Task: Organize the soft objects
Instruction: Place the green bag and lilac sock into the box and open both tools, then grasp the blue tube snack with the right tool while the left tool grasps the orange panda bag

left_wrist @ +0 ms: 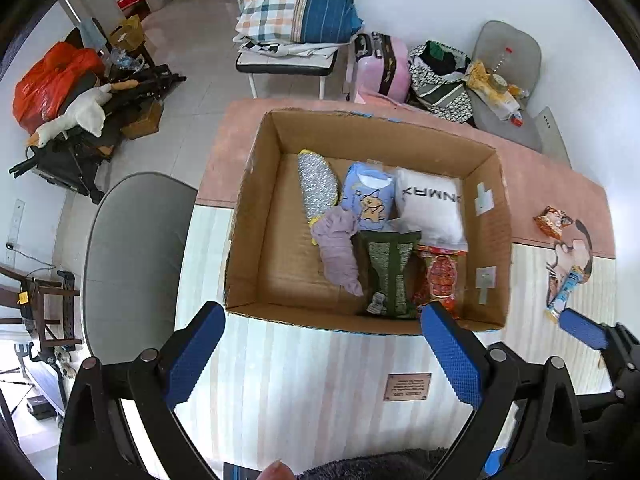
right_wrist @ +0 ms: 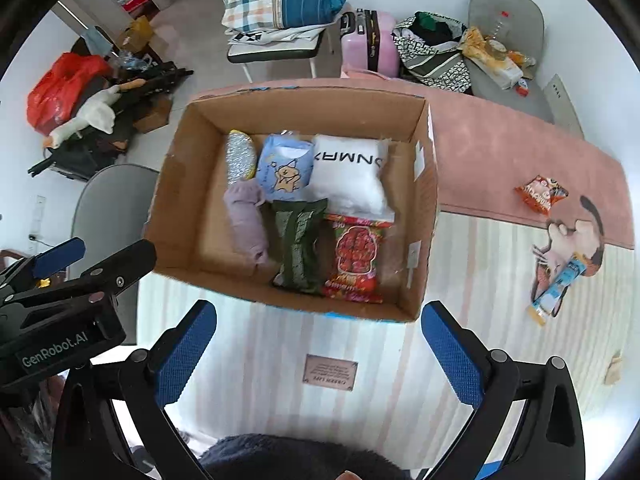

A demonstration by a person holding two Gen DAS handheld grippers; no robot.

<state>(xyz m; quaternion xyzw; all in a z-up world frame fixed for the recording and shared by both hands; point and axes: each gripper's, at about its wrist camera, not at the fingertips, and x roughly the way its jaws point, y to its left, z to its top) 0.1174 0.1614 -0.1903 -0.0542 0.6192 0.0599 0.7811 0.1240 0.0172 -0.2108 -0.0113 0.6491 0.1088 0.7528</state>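
An open cardboard box (left_wrist: 276, 272) (right_wrist: 192, 220) stands on the table. It holds a silver pad (left_wrist: 318, 186), a blue cartoon pack (left_wrist: 370, 196) (right_wrist: 284, 168), a white pillow pack (left_wrist: 430, 208) (right_wrist: 350, 176), a lilac cloth (left_wrist: 338, 250) (right_wrist: 246, 228), a green packet (left_wrist: 388, 272) (right_wrist: 300, 248) and a red snack bag (right_wrist: 354, 258). An orange snack bag (right_wrist: 542, 194) (left_wrist: 554, 220) and a blue tube (right_wrist: 558, 284) (left_wrist: 566, 288) lie on the table to the right. My left gripper (left_wrist: 324, 356) and right gripper (right_wrist: 320, 354) are open and empty, just in front of the box.
The table has a pink and striped cloth (right_wrist: 500, 148). A grey chair (left_wrist: 136, 264) stands at the left. Behind are a chair with a plaid pillow (left_wrist: 296, 0), a pink suitcase (left_wrist: 382, 66), bags, and a plush goose (left_wrist: 76, 116) on clutter.
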